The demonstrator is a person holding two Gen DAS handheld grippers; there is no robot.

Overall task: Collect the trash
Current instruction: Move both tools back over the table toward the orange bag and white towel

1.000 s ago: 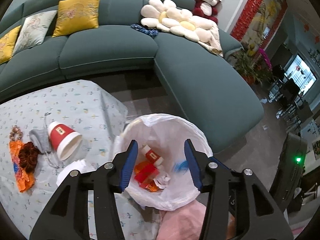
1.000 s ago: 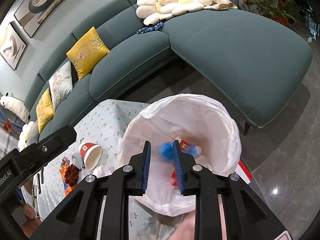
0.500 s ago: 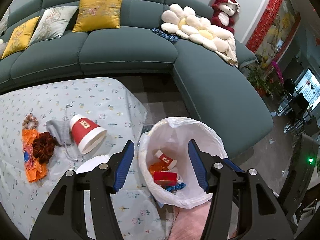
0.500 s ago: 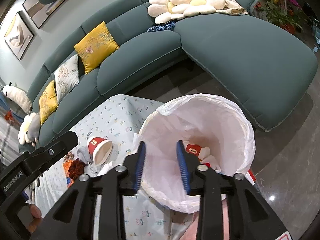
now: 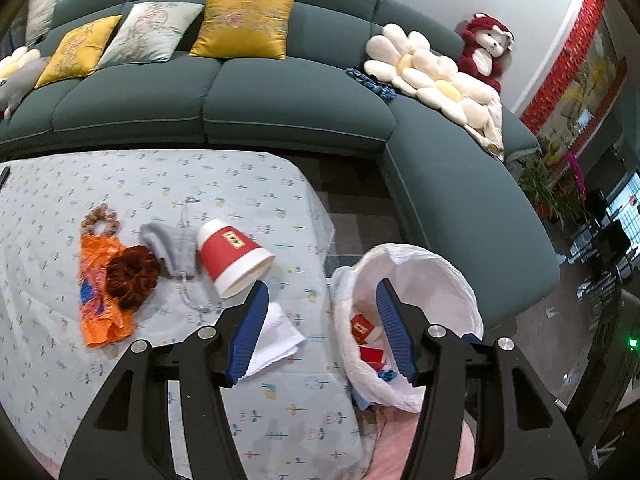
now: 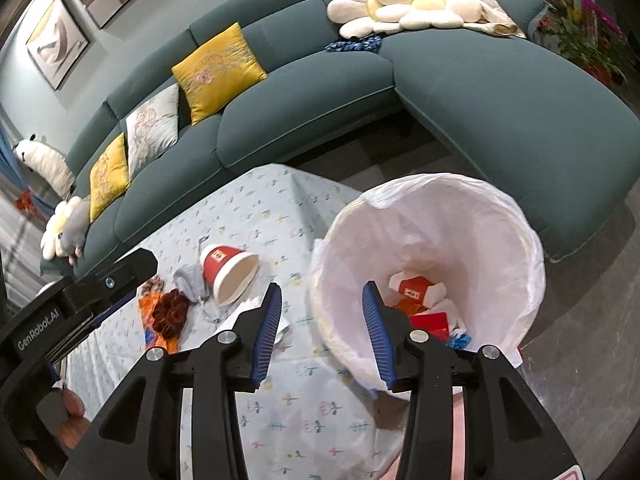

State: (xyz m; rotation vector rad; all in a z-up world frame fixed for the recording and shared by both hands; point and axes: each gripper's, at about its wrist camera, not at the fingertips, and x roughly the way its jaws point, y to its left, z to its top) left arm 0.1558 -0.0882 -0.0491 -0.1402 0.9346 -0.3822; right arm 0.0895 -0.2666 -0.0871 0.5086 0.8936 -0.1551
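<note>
A white-lined trash bin (image 5: 436, 264) (image 6: 500, 216) stands at the table's right edge, holding a red cup, red scraps and a blue scrap. On the flowered tablecloth (image 5: 120, 184) lie a tipped red paper cup (image 5: 232, 256) (image 6: 228, 272), a white tissue (image 5: 276, 336), an orange wrapper (image 5: 96, 308), a dark red scrunchie (image 5: 132, 272) and a grey pouch (image 5: 168, 248). My left gripper (image 5: 320, 292) is open and empty, between the tissue and the bin. My right gripper (image 6: 322, 292) hangs over the bin's left rim, its jaws opening with nothing between them.
A teal corner sofa (image 5: 280, 104) with yellow cushions, flower pillows and a red plush toy wraps behind the table and bin. A beige scrunchie (image 5: 100, 216) lies far left on the cloth. The left gripper's body (image 6: 80, 300) crosses the right view's lower left. Bare floor lies right of the bin.
Both grippers swung left, from above the bin toward the table. The blue scrap left the right gripper and now lies in the bin. The right jaws widened.
</note>
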